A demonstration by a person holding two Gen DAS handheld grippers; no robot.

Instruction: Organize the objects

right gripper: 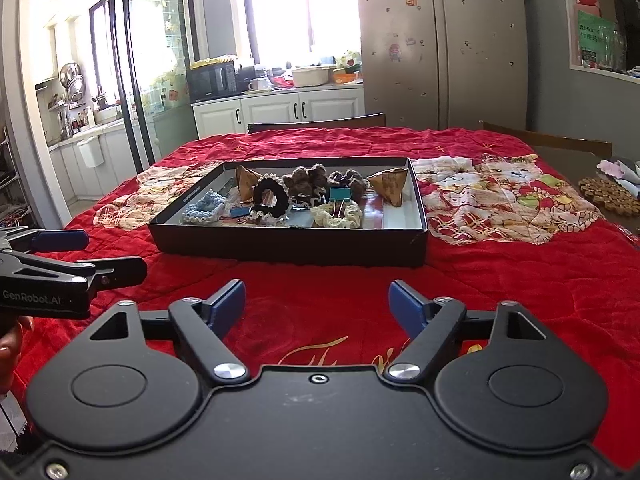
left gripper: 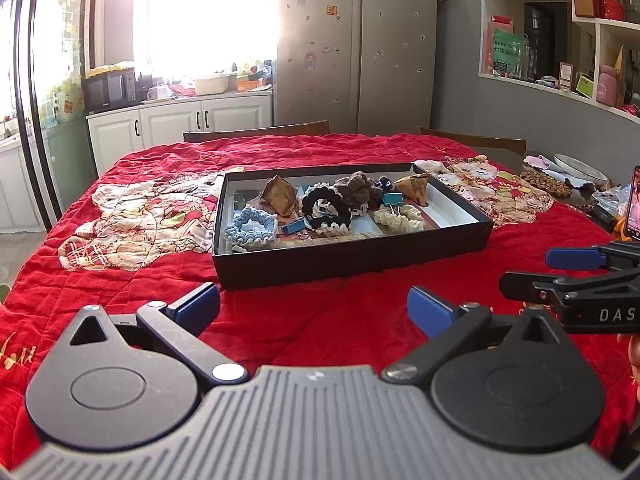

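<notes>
A shallow black box [left gripper: 352, 260] [right gripper: 288, 246] sits on the red quilted cloth ahead of both grippers. Inside lie several scrunchies: a light blue one [left gripper: 250, 228] [right gripper: 202, 208], a black one [left gripper: 326, 206] [right gripper: 270, 198], a cream one [left gripper: 400, 218] [right gripper: 338, 216], and brown ones [left gripper: 358, 188] [right gripper: 308, 182]. Two brown paper pouches [left gripper: 280, 196] [right gripper: 388, 186] and teal binder clips [left gripper: 390, 199] [right gripper: 340, 194] are among them. My left gripper [left gripper: 314, 308] is open over bare cloth. My right gripper [right gripper: 316, 304] is open too, with nothing between its fingers.
The right gripper's side shows at the right edge of the left wrist view [left gripper: 560, 276]; the left one shows at the left edge of the right wrist view [right gripper: 72, 256]. A woven trivet [right gripper: 610, 196], a plate [left gripper: 580, 168] and a phone [left gripper: 634, 208] lie at the table's right. Chair backs [left gripper: 256, 132] stand behind.
</notes>
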